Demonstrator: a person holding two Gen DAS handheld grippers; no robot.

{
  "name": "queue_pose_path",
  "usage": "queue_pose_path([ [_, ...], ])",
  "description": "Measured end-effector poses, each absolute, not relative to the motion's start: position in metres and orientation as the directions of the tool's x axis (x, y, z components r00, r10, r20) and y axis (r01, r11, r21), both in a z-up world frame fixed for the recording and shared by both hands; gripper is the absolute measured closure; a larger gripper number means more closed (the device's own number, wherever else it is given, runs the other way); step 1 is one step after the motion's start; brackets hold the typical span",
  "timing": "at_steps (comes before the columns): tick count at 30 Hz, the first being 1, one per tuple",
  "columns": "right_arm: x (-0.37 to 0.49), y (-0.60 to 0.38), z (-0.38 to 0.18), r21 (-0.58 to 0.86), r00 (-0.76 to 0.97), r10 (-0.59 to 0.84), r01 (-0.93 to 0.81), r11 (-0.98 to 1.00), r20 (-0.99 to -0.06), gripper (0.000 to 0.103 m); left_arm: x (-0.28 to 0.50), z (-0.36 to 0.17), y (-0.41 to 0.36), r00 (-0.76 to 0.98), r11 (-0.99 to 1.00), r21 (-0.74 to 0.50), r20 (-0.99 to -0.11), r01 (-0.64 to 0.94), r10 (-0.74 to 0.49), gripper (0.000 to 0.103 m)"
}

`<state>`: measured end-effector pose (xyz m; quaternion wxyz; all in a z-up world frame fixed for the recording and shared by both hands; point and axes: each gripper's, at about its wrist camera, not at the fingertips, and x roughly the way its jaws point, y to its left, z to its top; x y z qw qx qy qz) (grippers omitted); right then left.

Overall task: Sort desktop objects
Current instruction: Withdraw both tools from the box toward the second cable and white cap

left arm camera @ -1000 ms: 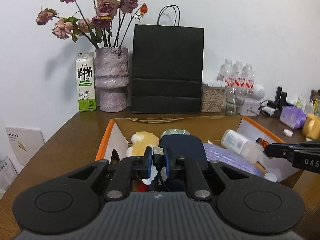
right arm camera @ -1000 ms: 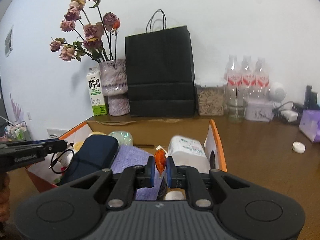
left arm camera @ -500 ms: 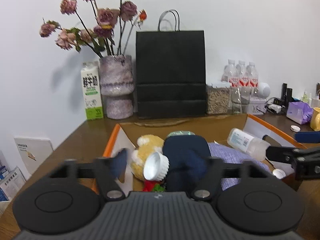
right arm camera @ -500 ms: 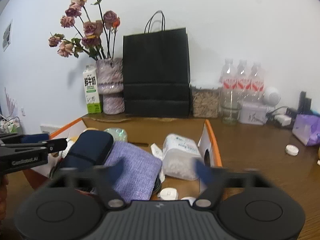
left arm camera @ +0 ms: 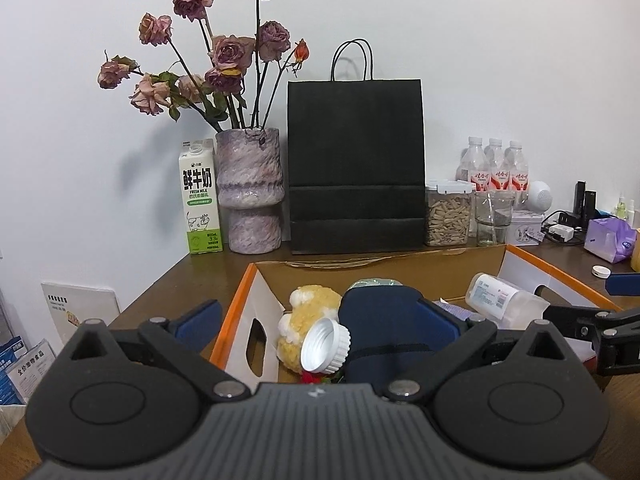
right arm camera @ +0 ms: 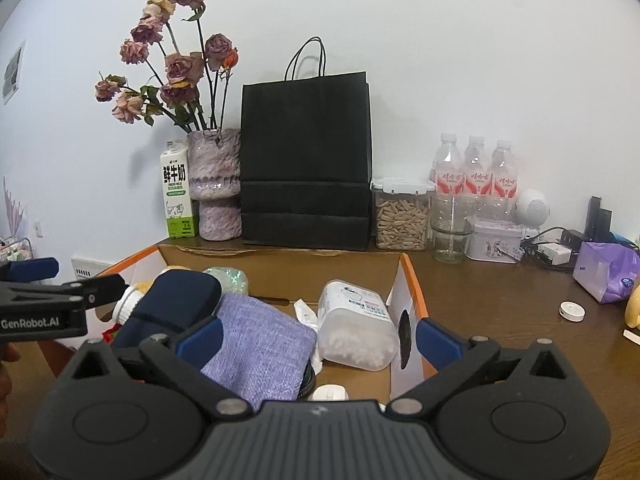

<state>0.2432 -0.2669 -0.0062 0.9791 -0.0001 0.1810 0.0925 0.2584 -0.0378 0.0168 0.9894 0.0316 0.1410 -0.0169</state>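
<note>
Box (left arm camera: 236, 312) loading step: my left hand-held gripper (left arm camera: 320, 320) and right hand-held gripper (right arm camera: 316, 338) both spread, empty. Next, I judged: fetch white cap (right arm camera: 571, 311) at 3 o'clock on counter (right arm camera: 500, 300).

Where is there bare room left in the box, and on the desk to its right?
In the cardboard box, bare floor shows only behind the purple cloth and cotton swab tub, along the back wall; the left side is crowded. Outside, bare desk runs between the box's right wall and the white cap.
</note>
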Motion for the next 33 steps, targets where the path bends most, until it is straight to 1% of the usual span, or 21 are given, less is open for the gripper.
queue_pose_path([
  [13, 0.242, -0.269, -0.006, 0.037, 0.923, 0.173, -0.170, 0.985, -0.345, 0.000, 0.255, 0.018, -0.039, 0.963, 0.998, 0.053, -0.267, 0.044, -0.029, 0.000],
  [22, 0.231, -0.264, 0.002, 0.030, 0.924, 0.172, -0.172, 0.985, -0.343, 0.000, 0.245, 0.029, -0.035, 0.969, 0.999, 0.024, -0.244, 0.047, -0.039, 0.000],
  [27, 0.218, -0.261, 0.006, 0.024, 0.919, 0.170, -0.173, 0.985, -0.356, 0.000, 0.233, 0.038, -0.033, 0.972, 0.999, 0.017, -0.230, 0.051, -0.046, 0.000],
  [33, 0.200, -0.260, 0.006, 0.002, 0.909, 0.164, -0.177, 0.984, -0.383, 0.000, 0.217, 0.039, -0.030, 0.966, 0.997, 0.025, -0.252, 0.067, -0.059, 0.000],
])
